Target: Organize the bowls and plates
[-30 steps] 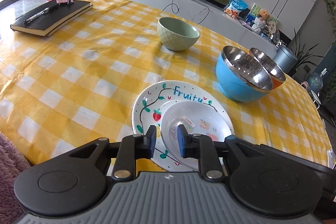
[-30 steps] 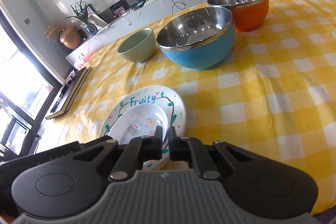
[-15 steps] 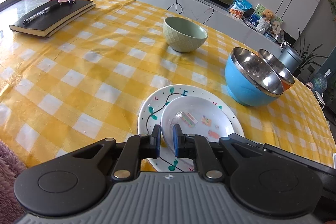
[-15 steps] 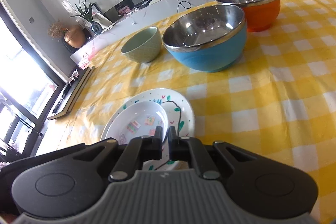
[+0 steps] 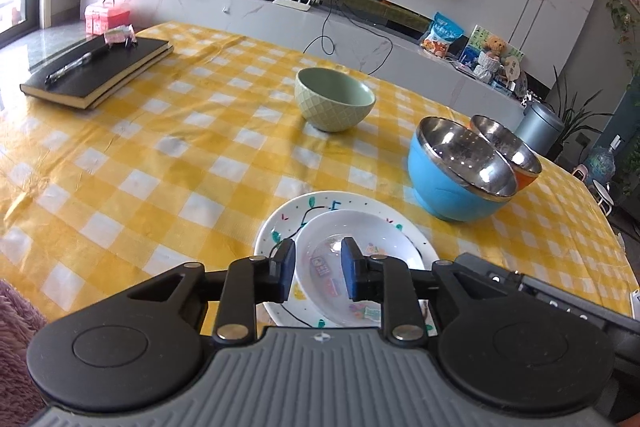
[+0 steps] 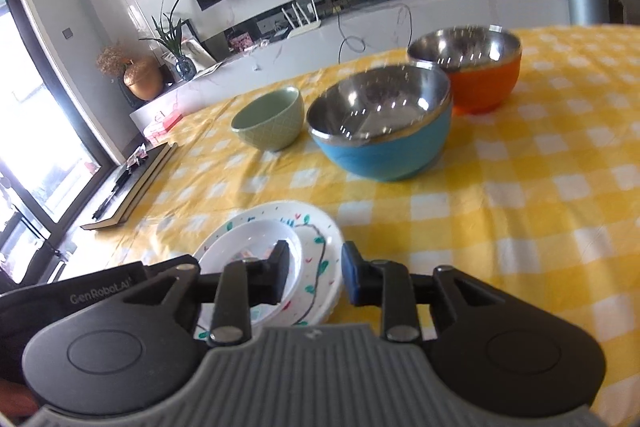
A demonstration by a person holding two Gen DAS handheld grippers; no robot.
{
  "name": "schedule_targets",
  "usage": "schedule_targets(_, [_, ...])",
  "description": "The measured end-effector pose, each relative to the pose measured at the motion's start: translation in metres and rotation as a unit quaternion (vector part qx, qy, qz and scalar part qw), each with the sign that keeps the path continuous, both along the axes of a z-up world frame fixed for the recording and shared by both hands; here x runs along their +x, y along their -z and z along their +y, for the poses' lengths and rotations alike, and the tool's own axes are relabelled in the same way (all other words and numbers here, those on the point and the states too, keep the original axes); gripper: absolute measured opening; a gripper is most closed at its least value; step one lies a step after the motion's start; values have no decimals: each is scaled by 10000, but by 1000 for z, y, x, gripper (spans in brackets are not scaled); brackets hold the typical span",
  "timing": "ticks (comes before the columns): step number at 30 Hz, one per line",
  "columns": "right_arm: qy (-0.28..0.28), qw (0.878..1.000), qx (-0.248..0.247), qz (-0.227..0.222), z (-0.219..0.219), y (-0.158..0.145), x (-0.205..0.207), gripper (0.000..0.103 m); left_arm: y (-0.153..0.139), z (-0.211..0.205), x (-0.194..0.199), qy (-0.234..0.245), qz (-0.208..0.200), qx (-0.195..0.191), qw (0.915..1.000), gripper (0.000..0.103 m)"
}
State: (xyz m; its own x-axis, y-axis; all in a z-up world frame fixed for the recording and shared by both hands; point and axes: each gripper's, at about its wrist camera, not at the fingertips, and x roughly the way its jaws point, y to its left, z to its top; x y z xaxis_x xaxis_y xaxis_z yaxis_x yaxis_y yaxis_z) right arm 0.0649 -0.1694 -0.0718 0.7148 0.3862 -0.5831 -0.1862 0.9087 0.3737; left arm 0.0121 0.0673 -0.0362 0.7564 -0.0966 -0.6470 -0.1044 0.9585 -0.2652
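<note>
Both the left hand-held gripper (image 5: 316,269) and right hand-held gripper (image 6: 314,277) hover apart and empty over the small plate (image 5: 360,255) stacked on the decorated plate (image 5: 288,231) near the counter (image 5: 160,155) edge, so a careless nudge risks sliding the stack off.

On the counter (image 5: 168,163) nearest me, a small plate (image 5: 360,239) lies on a larger plate (image 5: 276,227). Behind them to the right I see a steel-lined bowl (image 5: 456,183), with a second such bowl (image 5: 516,155) just behind it. A ceramic bowl (image 5: 334,103) stands farther back, left of both. A notebook (image 5: 100,71) lies far left, a pen (image 5: 74,63) on it.
</note>
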Motion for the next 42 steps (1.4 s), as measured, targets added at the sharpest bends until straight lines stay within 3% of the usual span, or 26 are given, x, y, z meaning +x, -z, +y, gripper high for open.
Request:
schedule_targets(8, [181, 9985, -373, -345, -15, -30, -8, 62, -25, -17, -7, 149, -309, 270, 9990, 28])
schedule_targets(12, [277, 9977, -484, -395, -29, -47, -3, 71, -41, -27, 0, 288, -424, 231, 9984, 28])
schedule_targets(23, [113, 9899, -1300, -559, -55, -76, 46, 75, -65, -66, 49, 502, -643, 153, 9965, 48])
schedule_targets(25, [243, 9911, -1219, -483, -63, -74, 57, 76, -64, -70, 58, 538, -669, 66, 9963, 53])
schedule_targets(31, [799, 9925, -884, -280, -87, -61, 77, 76, -51, -76, 84, 483, -547, -117, 9973, 56])
schedule_targets(42, [977, 9935, -535, 220, -91, -28, 117, 70, -26, -79, 125, 278, -120, -136, 9994, 60])
